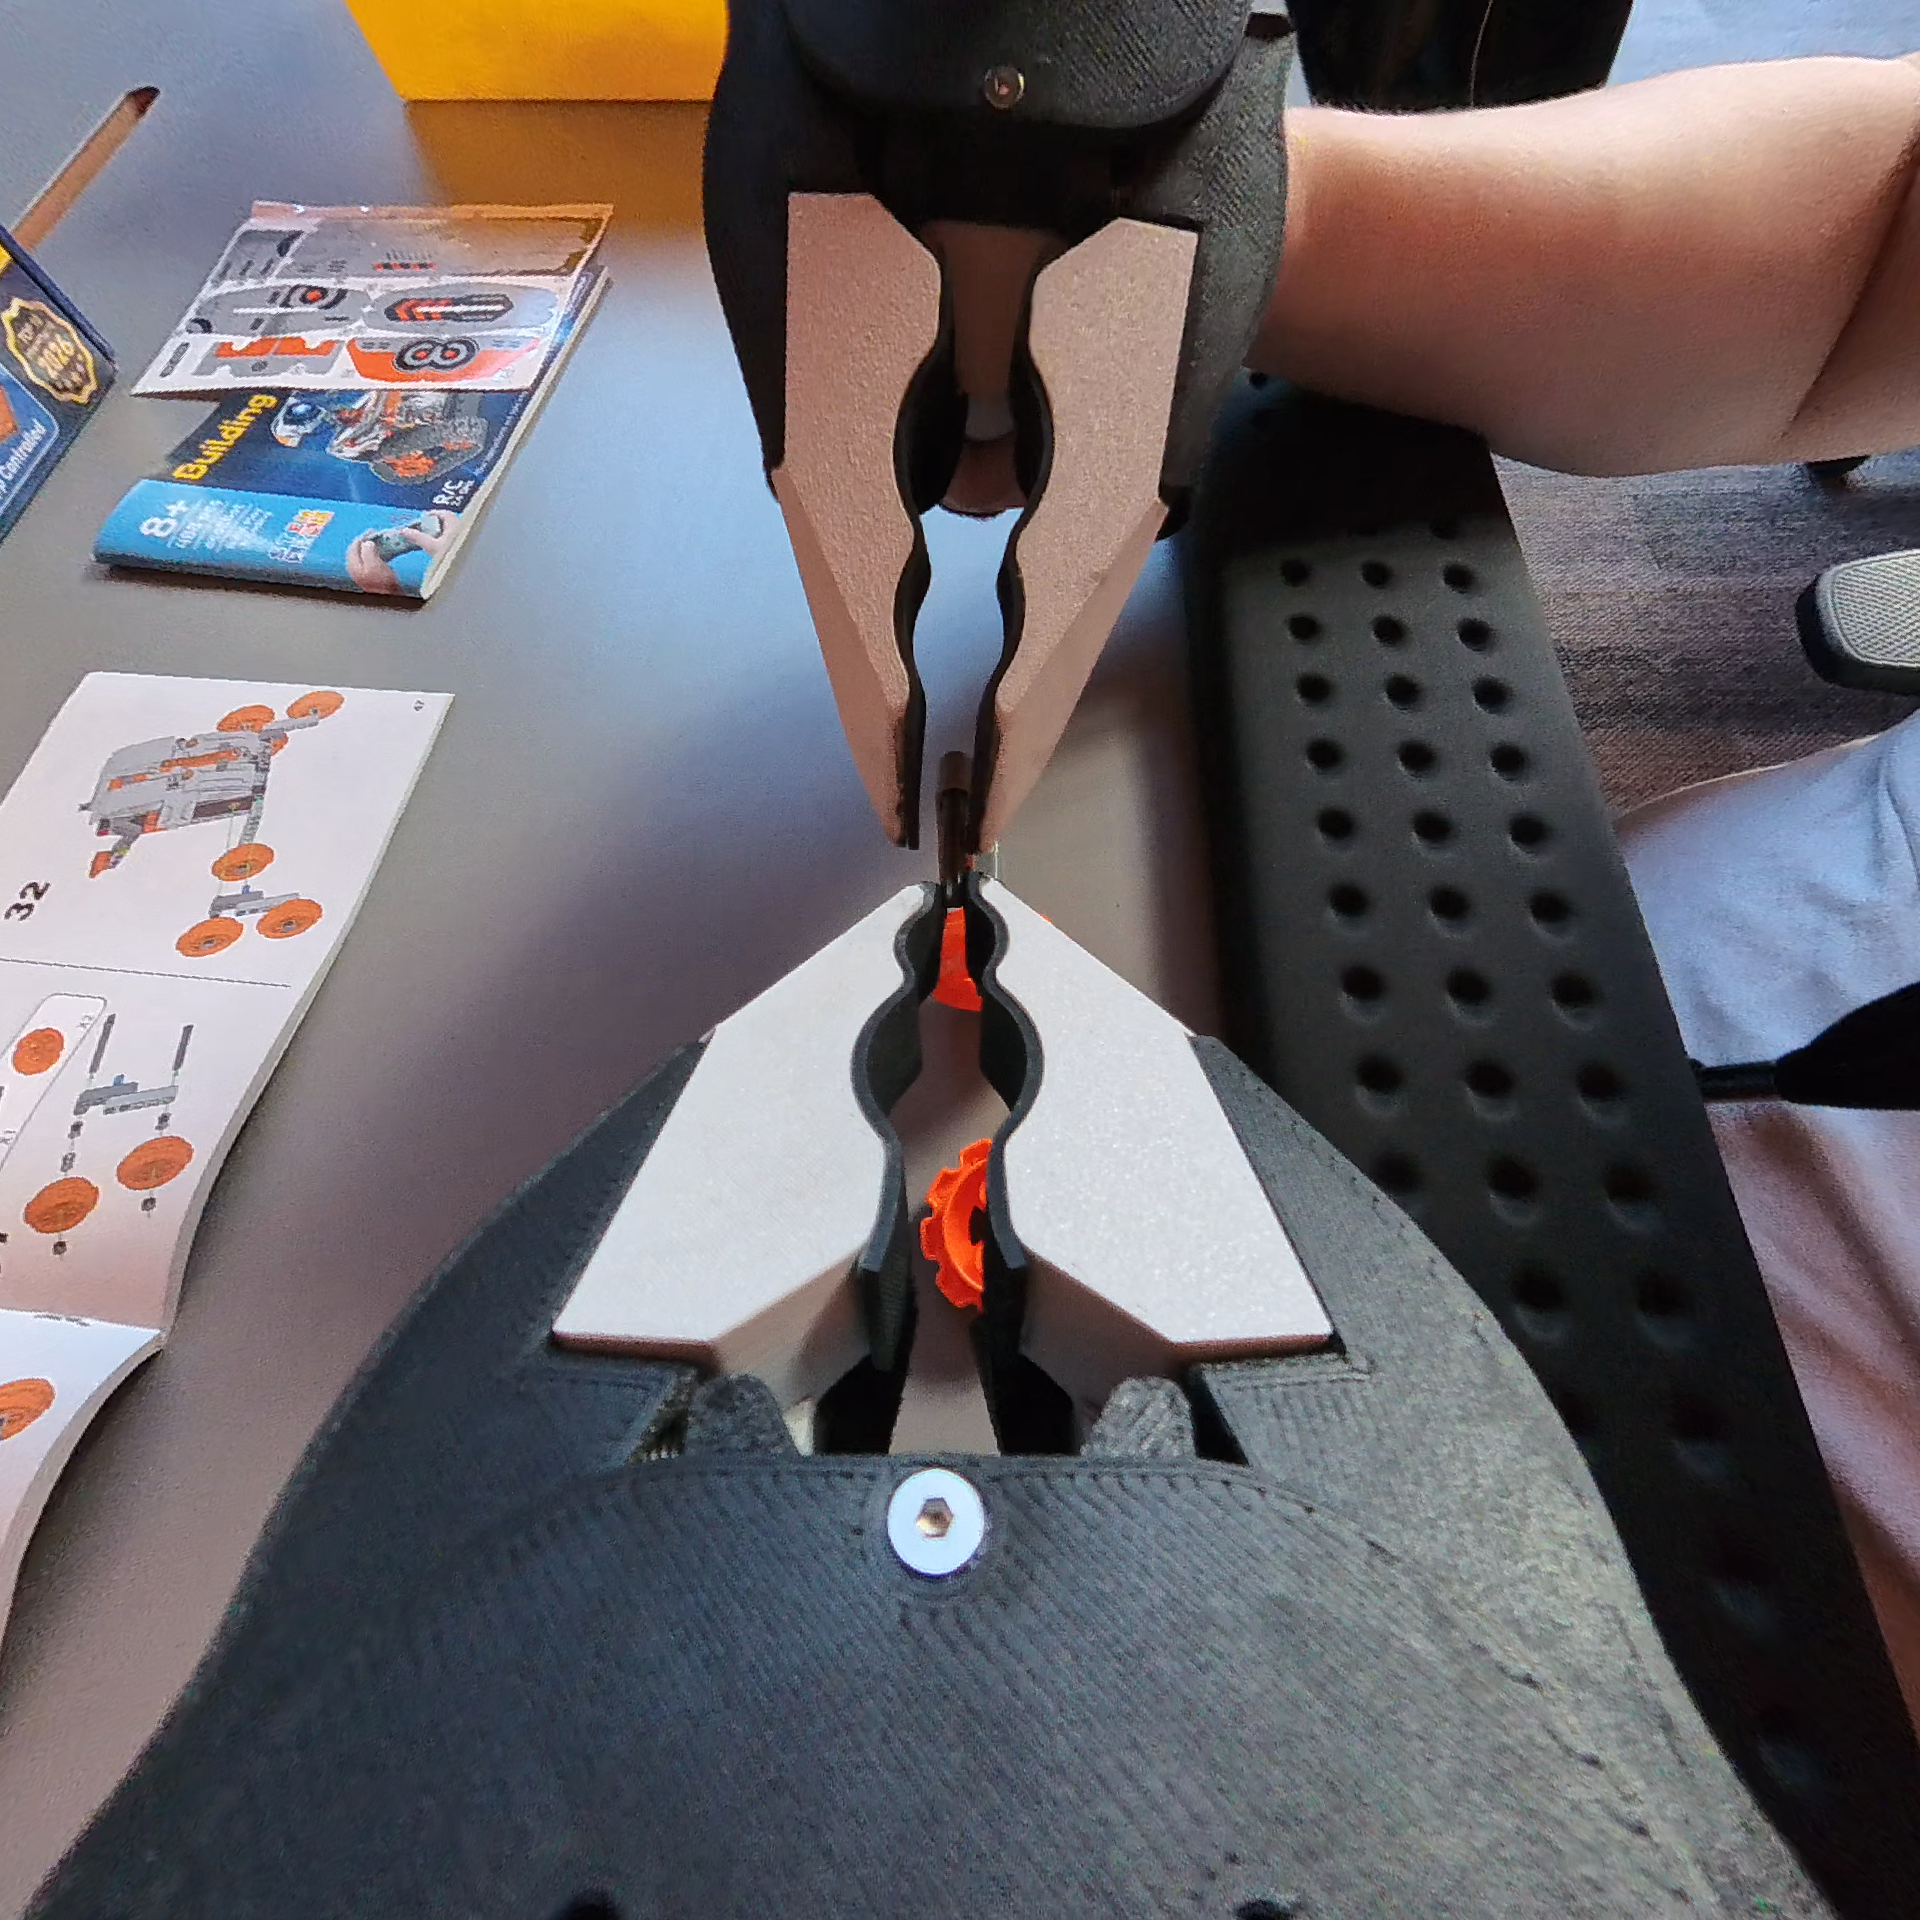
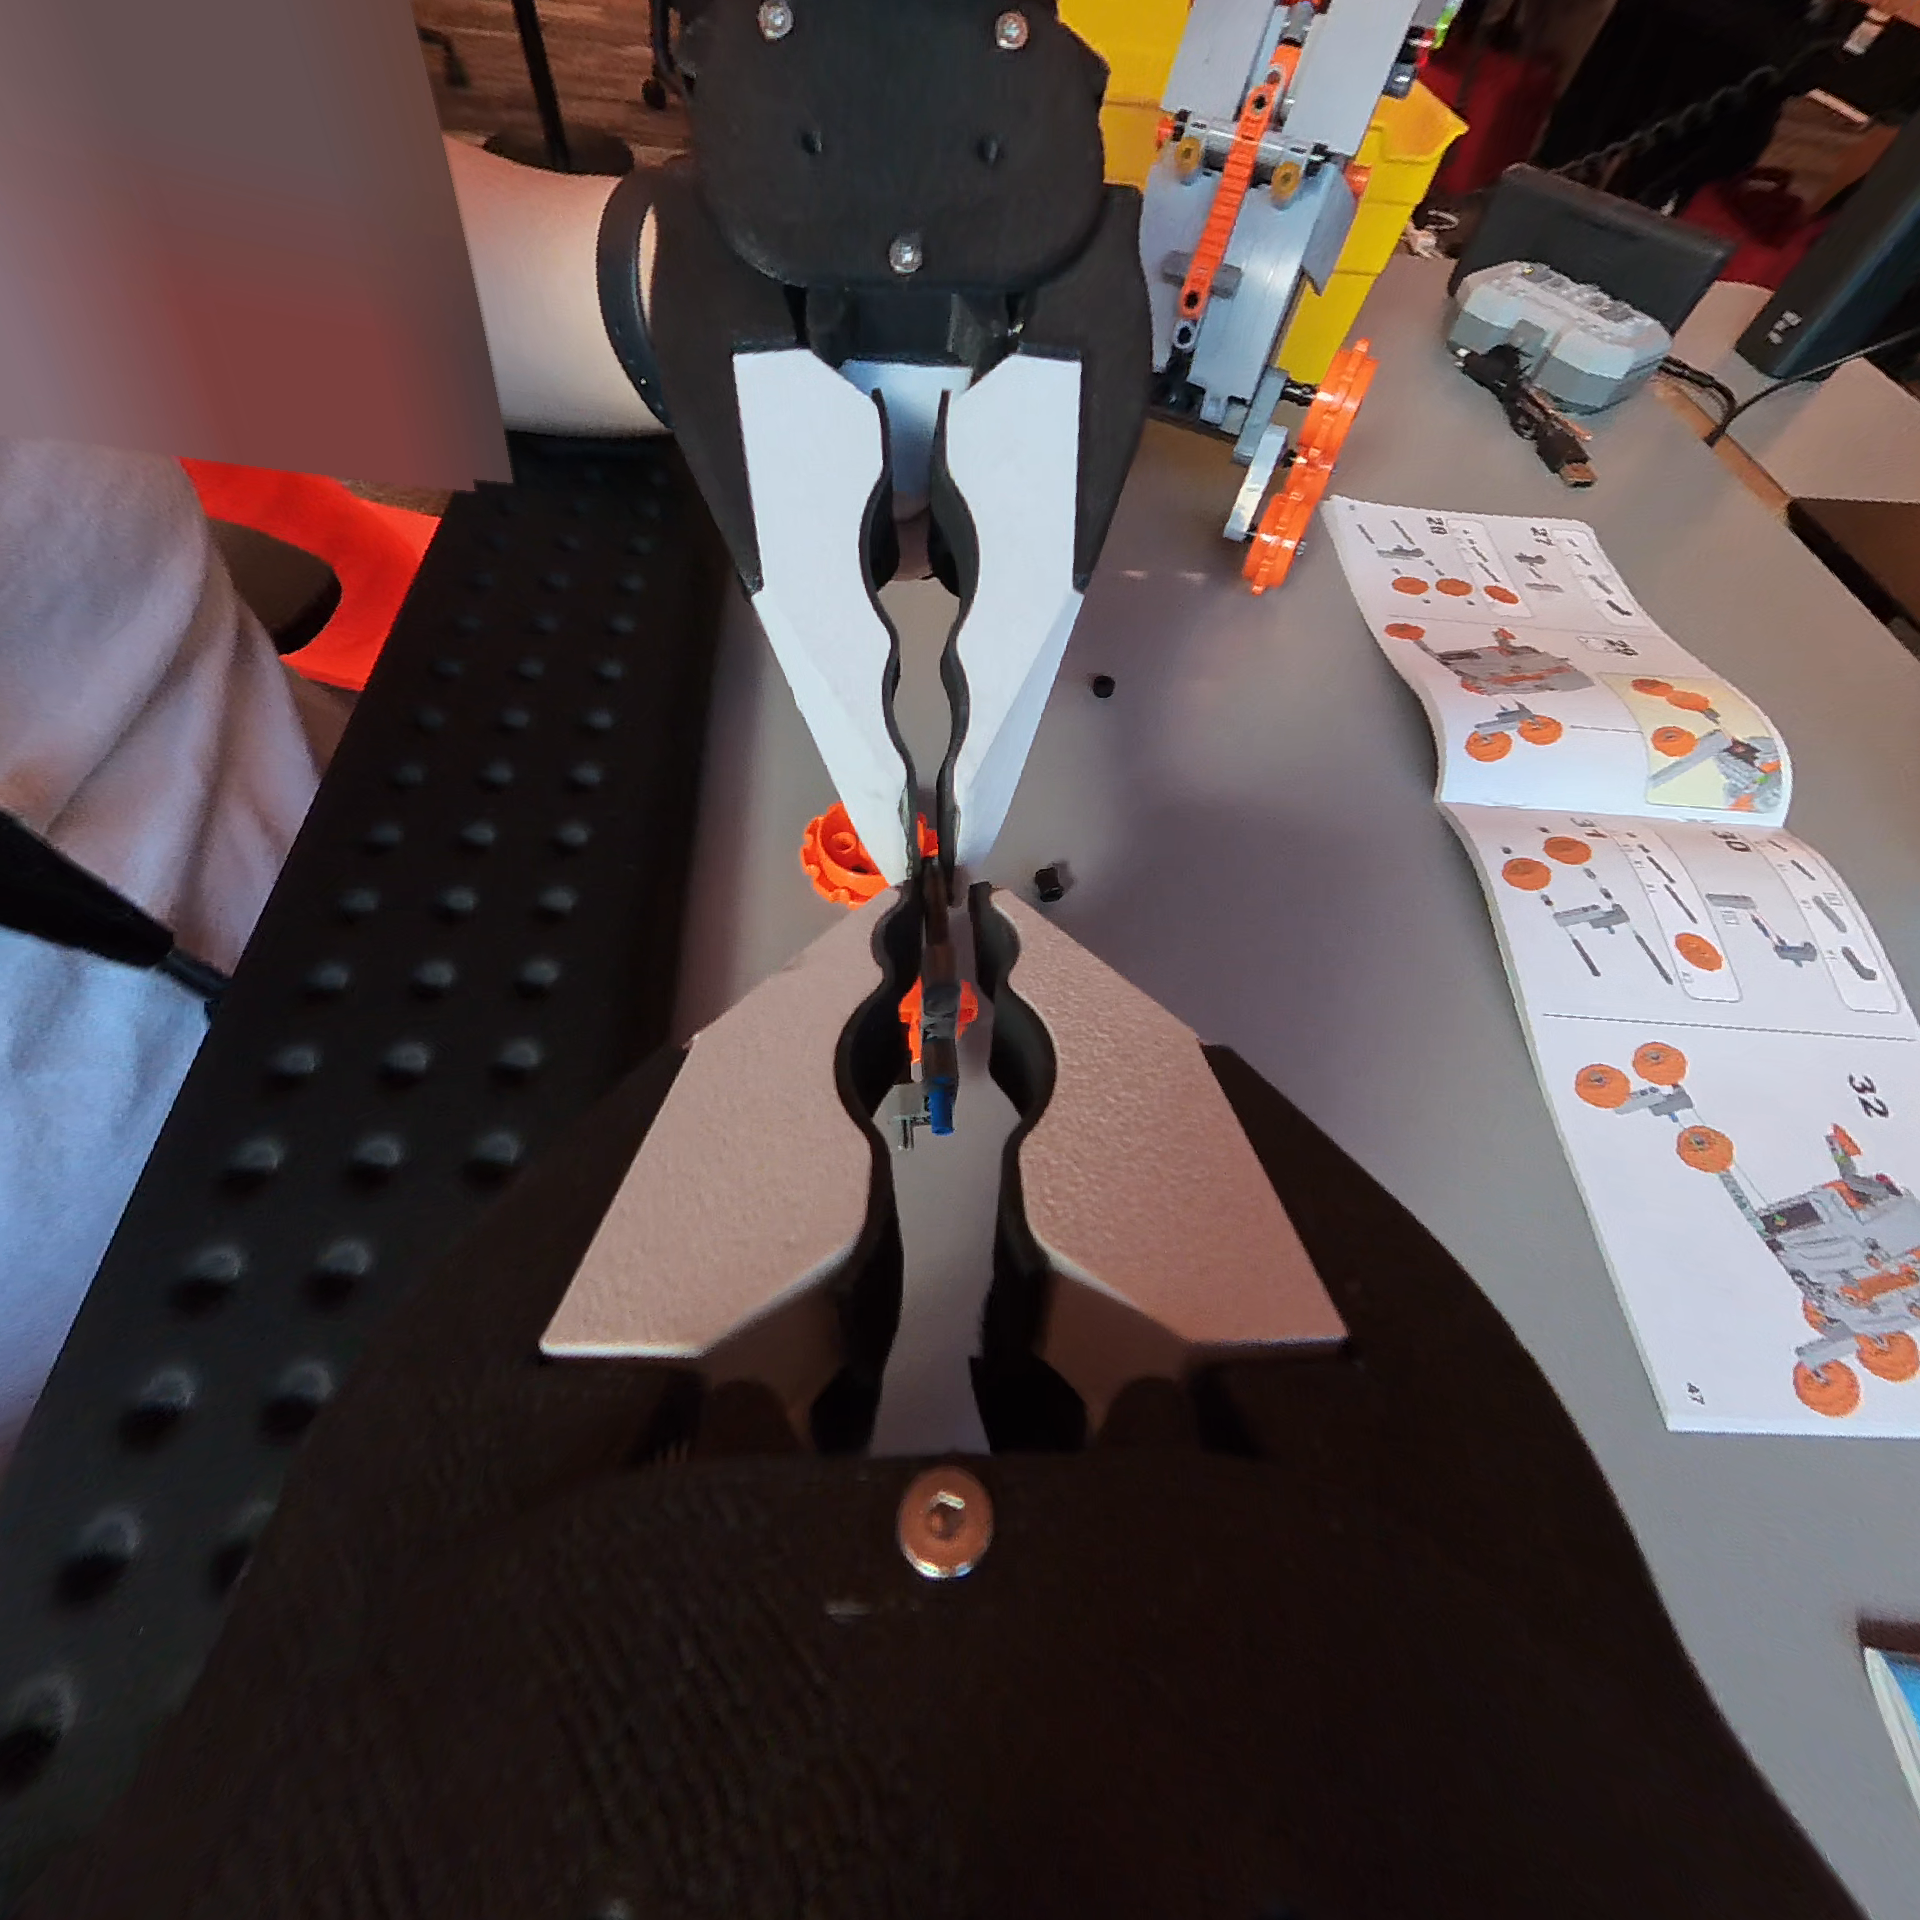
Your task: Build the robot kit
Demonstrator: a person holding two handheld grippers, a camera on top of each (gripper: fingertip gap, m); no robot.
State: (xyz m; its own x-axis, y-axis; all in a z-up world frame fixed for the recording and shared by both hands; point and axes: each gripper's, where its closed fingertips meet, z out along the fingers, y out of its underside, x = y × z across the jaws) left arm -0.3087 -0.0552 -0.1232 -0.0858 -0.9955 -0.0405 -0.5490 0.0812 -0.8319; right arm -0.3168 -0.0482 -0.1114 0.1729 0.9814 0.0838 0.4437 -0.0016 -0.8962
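Note:
My left gripper (image 1: pixel 945 891) and right gripper (image 2: pixel 945 899) meet tip to tip just above the grey table (image 1: pixel 623 831). The left one is shut, with an orange piece (image 1: pixel 956 971) just behind its tips. A thin dark axle (image 1: pixel 952 795) runs from those tips into the right gripper (image 1: pixel 943 836). In the right wrist view the axle (image 2: pixel 935 935) carries a grey bush, an orange part and a blue pin, and lies against one pad with a narrow gap at the other. An orange wheel (image 2: pixel 840 857) lies on the table beside the left gripper (image 2: pixel 928 847).
An open instruction booklet (image 2: pixel 1662 935) lies beside the grippers, with a sticker sheet and a blue booklet (image 1: pixel 343 416) farther off. A black studded strip (image 2: pixel 416 935) runs along the table edge. A part-built grey and orange model (image 2: pixel 1268 260) and two small black pins (image 2: pixel 1051 881) are nearby. My two grippers' fingertips are within a few centimetres of each other.

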